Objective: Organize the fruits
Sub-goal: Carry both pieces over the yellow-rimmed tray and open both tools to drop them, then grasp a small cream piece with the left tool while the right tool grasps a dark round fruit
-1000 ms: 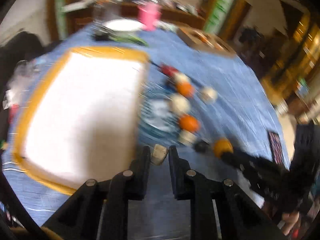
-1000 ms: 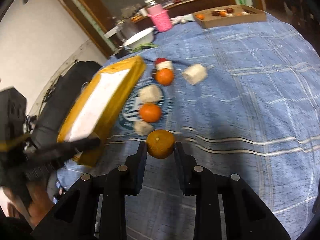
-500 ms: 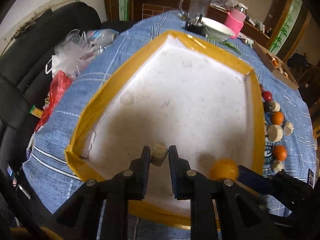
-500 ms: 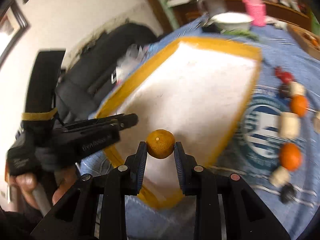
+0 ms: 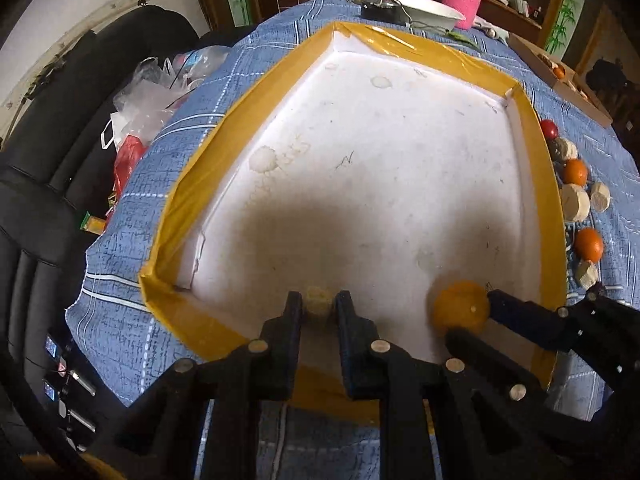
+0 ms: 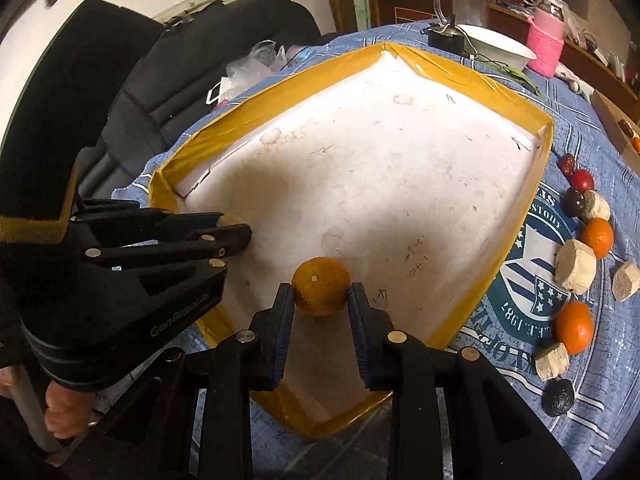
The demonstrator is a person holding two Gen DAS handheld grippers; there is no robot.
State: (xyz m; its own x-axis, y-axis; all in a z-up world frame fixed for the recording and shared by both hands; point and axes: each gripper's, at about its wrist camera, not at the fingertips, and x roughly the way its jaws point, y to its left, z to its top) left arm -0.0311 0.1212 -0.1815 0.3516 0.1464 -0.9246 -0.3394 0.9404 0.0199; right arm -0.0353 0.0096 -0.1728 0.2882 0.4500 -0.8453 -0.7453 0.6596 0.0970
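1. The left gripper [image 5: 319,308] has its jaws pinching a small pale tan, rough-cut fruit chunk [image 5: 319,305], which sits right at the fingertips, low over the near end of the tray.
2. The right gripper [image 6: 321,300] has its jaws pressed on either side of a round, dull orange mandarin [image 6: 321,291] with a small pale stem dot facing the camera; it fills the gap between the fingertips.
3. Both held pieces hang above the near part of a wide, shallow white tray with yellow taped rim [image 5: 180,196]; its floor is stained and scuffed. From the left wrist view, the mandarin [image 5: 460,307] shows near the tray's right near corner, held by the right gripper [image 5: 486,314].
4. From the right wrist view, the left gripper [image 6: 236,236] reaches in over the tray's left rim [image 6: 168,184].
5. The tray rests on a desk covered by a blue checked cloth [image 6: 600,128] with a round teal emblem.
6. To the right of the tray, on the cloth, a loose row of fruit lies: a red round fruit [image 6: 582,179], a dark one, two bright orange mandarins [image 6: 598,237], several pale tan chunks [image 6: 575,266], and a dark wrinkled fruit [image 6: 559,398] nearest the camera.
7. At the far end of the desk stand a white bowl [image 6: 496,50] and a pink cup [image 6: 546,46].
8. A black sofa [image 5: 48,200] stands left of the desk.
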